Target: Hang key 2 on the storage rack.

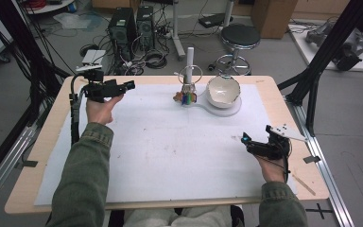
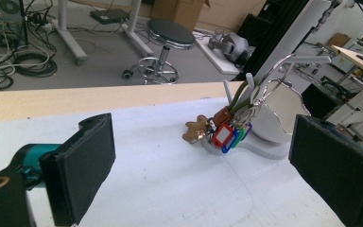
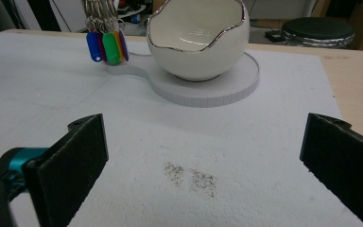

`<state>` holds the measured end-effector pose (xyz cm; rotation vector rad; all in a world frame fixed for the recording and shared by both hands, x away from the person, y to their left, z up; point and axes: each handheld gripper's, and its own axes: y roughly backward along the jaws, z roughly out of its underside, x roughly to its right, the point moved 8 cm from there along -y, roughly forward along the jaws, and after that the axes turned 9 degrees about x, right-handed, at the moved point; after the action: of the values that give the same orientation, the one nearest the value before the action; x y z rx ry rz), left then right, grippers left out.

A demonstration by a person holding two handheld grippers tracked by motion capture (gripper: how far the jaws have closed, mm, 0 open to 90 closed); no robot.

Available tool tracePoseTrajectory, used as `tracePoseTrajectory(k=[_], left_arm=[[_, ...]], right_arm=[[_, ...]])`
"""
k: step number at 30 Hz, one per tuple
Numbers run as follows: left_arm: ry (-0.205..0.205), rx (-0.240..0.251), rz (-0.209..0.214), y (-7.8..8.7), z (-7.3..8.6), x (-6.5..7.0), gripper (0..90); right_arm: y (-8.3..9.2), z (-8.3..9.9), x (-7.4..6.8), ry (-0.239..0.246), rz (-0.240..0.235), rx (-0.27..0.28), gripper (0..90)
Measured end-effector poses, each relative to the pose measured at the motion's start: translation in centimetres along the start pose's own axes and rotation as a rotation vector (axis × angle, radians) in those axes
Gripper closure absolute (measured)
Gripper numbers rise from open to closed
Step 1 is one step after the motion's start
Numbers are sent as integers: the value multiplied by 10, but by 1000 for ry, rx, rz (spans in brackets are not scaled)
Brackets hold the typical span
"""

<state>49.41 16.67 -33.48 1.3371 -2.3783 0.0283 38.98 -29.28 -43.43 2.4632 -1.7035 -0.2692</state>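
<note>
Both grippers are wide open, holding nothing. The left gripper point(image 1: 131, 85) hovers well apart from the bunch of coloured plastic key tags on metal rings point(image 2: 227, 135), which hangs straight ahead of its jaws. The white egg-shaped ceramic bowl with a silver rim point(image 3: 197, 38) sits ahead of the right gripper point(image 1: 244, 139), on a flat white stand base point(image 3: 227, 90).

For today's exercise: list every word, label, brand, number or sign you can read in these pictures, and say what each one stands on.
No text can be read anywhere.
The coloured key tags beside the white egg-shaped bowl: their label windows look blank or are too small to read.
The computer towers on the floor: any markings are too blurred to read.
</note>
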Motion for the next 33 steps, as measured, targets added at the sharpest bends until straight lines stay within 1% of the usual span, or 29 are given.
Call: tracePoseTrajectory(k=[4, 6, 8, 9, 11, 14, 21, 24, 25, 28, 33], left_arm=[[-9, -3, -6, 5, 1, 0, 83], [-6, 16, -6, 9, 1, 0, 83], [-9, 14, -13, 12, 3, -1, 83], [-16, 12, -20, 14, 4, -2, 83], [-13, 19, -30, 19, 6, -5, 83], [5, 34, -39, 27, 9, -11, 84], [5, 30, -73, 42, 20, -24, 84], [6, 28, -86, 47, 25, -30, 84], [14, 37, -90, 50, 26, -32, 84], [21, 49, -98, 55, 28, -36, 83], [16, 46, -118, 64, 33, -43, 84]], right_arm=[[0, 0, 1, 1, 2, 1, 7], [0, 0, 0, 0, 1, 0, 7], [0, 0, 1, 2, 2, 0, 7], [0, 0, 1, 2, 3, 0, 7], [0, 0, 1, 0, 3, 0, 7], [0, 0, 1, 4, 1, 0, 7], [0, 0, -1, -1, 2, -2, 7], [0, 0, 0, 6, 2, 1, 7], [0, 0, 0, 5, 2, 1, 7], [0, 0, -1, 2, 4, 1, 7], [0, 0, -1, 6, 4, -2, 7]])
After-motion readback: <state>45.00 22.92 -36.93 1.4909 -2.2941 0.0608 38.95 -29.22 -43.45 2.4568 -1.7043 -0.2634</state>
